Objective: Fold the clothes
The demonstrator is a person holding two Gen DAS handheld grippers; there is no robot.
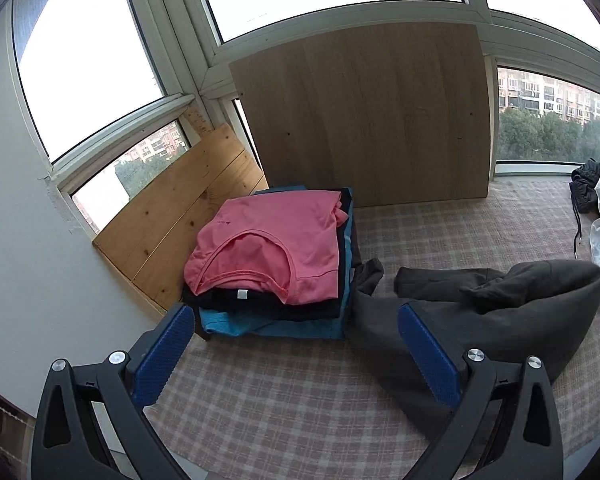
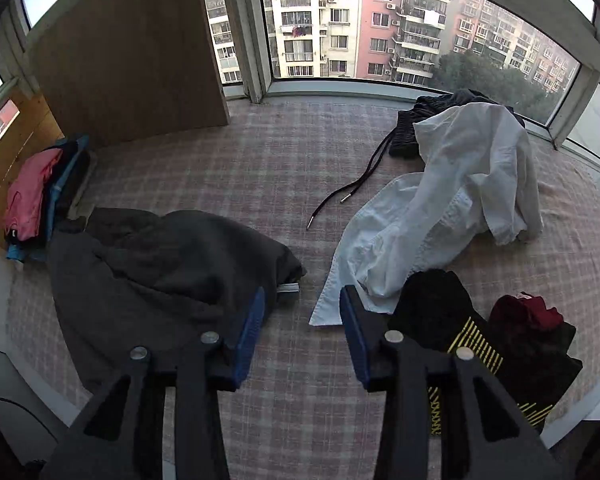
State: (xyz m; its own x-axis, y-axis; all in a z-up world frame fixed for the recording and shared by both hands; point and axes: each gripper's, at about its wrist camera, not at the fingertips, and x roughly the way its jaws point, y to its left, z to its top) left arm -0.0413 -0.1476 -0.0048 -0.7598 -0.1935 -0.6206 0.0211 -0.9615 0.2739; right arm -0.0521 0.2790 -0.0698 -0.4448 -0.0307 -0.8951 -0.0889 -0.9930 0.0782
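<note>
A dark grey hooded garment (image 1: 480,316) lies loosely folded on the checked cloth surface (image 1: 280,392); it also shows in the right wrist view (image 2: 160,272). A folded stack with a pink shirt (image 1: 268,240) on top sits to its left, seen too in the right wrist view (image 2: 32,192). My left gripper (image 1: 296,348) is open and empty, above the cloth between the stack and the grey garment. My right gripper (image 2: 302,332) is open and empty, between the grey garment and a crumpled white shirt (image 2: 452,200).
A black garment with yellow stripes (image 2: 460,332) and a dark red one (image 2: 524,312) lie at the right. A black garment with a drawstring (image 2: 412,128) lies behind the white shirt. Wooden boards (image 1: 372,116) lean against the windows at the back.
</note>
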